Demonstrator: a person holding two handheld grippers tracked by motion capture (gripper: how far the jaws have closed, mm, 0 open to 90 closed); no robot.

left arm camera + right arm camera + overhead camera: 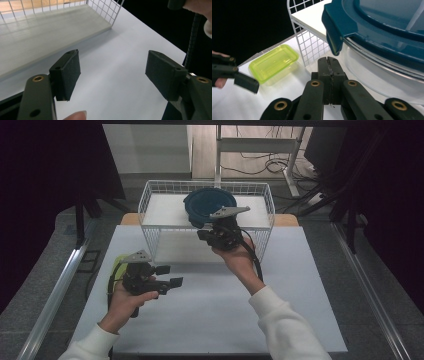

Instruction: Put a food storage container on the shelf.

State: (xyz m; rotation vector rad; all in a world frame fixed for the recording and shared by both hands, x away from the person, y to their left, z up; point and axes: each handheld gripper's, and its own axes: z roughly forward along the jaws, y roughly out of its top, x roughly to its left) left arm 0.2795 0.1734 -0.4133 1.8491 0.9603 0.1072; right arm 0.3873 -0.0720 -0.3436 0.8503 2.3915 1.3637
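A round clear container with a dark teal lid [209, 204] [372, 32] stands at the upper level of a white wire rack [150, 200]. My right gripper [203, 234] [329, 60] is shut with nothing between its jaws. Its tips sit just under the lid's side latch [334, 42]. Low over the table's left part, my left gripper [171, 275] [112, 72] is open and empty, and it points toward the rack's lower board [45, 32]. A lime-green rectangular container [118, 264] [274, 62] lies on the table under the left hand.
The white table top [215, 305] runs from the rack to the front edge. The rack's wire walls [309, 45] rise beside the right gripper. Its cable [192, 40] hangs at the table's right. Dark floor and metal rails flank the table.
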